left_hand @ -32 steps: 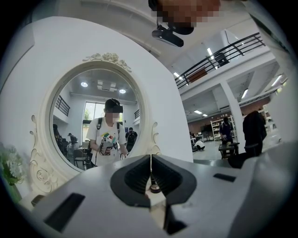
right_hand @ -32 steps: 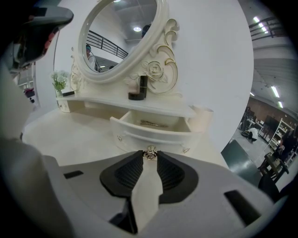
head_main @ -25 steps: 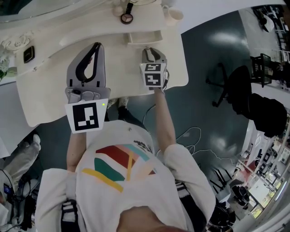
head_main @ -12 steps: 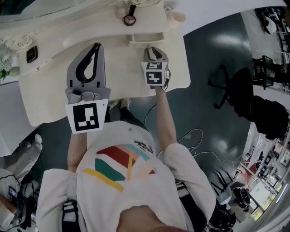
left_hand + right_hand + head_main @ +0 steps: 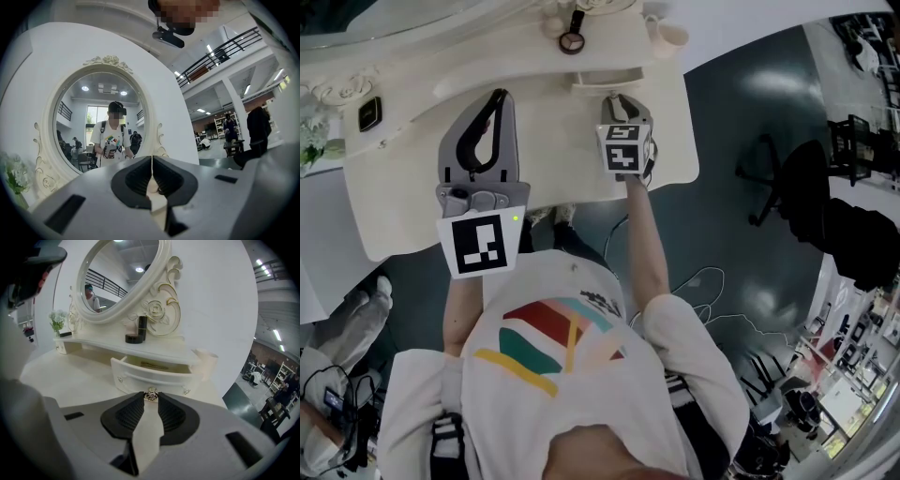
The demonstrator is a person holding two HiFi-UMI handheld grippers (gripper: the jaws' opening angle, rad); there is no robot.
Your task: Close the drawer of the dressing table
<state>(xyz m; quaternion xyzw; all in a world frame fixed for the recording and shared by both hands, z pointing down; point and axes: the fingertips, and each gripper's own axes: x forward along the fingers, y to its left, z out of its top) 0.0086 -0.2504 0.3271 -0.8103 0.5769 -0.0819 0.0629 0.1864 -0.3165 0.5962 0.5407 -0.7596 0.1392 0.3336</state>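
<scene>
Pinching the small rose-shaped knob (image 5: 150, 394) w/ its tips, the right gripper (image 5: 150, 398) is clamped on the front of the drawer (image 5: 154, 377), lower centre of the right gripper view. The drawer sits pulled part-way out from under the shelf of the dressing table (image 5: 70, 373), its inside showing. By my read, approach + grasp are done and the push is not yet made. Next move prob. calls for a straight push along the drawer's run, toward the mirror (image 5: 119, 277). The tips need to stay square on the knob so they don't slip off, then ease up as the front meets the frame. The left gripper (image 5: 151, 161) is clenched on nothing, jaws tip to tip, facing the mirror; no part in the job, it seems. Head view shows both tools at once: left gripper (image 5: 500, 98) upper left over bare tabletop, right gripper (image 5: 617, 98) upper centre just below the drawer (image 5: 605, 78), the two apart. It can't show the knob contact, which is hidden under the tool. Only the right gripper view gives the knob between the pads, plus a dark tube (image 5: 142, 326) & round compact (image 5: 134, 338) on the shelf above. Only the left gripper view gives the person reflected in the mirror.
</scene>
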